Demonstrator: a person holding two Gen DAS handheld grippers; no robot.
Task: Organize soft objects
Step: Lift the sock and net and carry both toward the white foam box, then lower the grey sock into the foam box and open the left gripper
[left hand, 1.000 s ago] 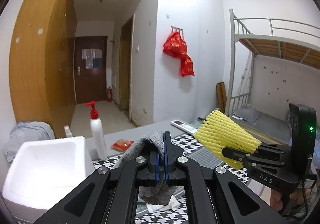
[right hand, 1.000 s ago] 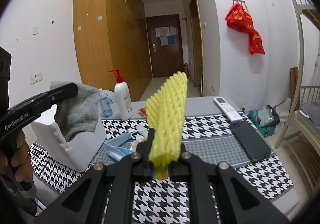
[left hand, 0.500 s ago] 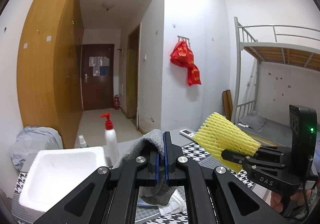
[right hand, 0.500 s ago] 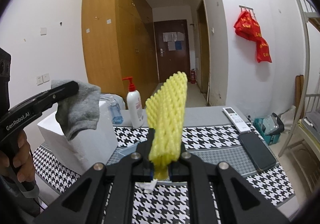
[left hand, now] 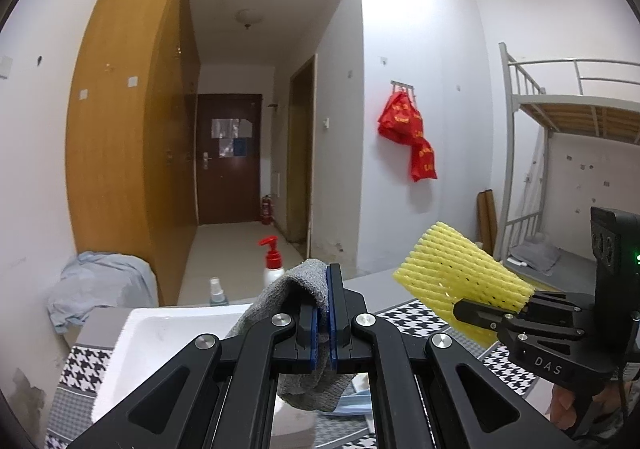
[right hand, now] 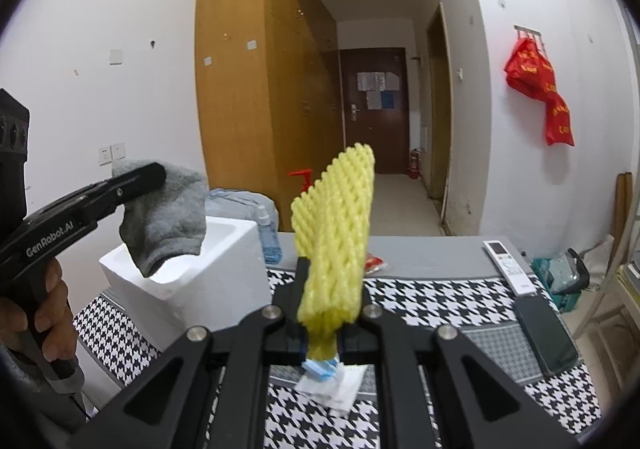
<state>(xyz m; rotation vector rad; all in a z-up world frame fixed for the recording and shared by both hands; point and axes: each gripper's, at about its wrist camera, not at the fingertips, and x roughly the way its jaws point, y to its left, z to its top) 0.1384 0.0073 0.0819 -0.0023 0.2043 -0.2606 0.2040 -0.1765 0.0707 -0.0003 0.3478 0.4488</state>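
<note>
The left claw point(left hand: 327, 333) is clamped on a grey sock point(left hand: 296, 297). The blue pads press the fabric near its upper fold, so the rest of the sock hangs down loose below the fingers. In the right wrist view the same sock point(right hand: 168, 213) droops beside the white foam box point(right hand: 188, 281), just above its open top. I judge that the box is the place where the soft things should go, and the sock is held up high so that it can pass over the rim.

The right claw point(right hand: 324, 333) is closed on a yellow foam net sleeve point(right hand: 336, 237), the kind that protects fruit. It is gripped at its lower end, so the sleeve stands upright and keeps its shape: it is light and a little stiff, with a ribbed mesh surface. The sock is the opposite: knitted, limp, with a fuzzy texture, and it folds under its own weight.

Both things are in the air above the desk point(right hand: 440, 309), which has a black and white houndstooth cloth. On the cloth below the right claw lies a white paper packet point(right hand: 336, 389) with something blue on it. The box has thick, smooth, rigid walls, and its inside looks empty as far as I can see. To my judgement, both items are on the way to the box and not yet released.
</note>
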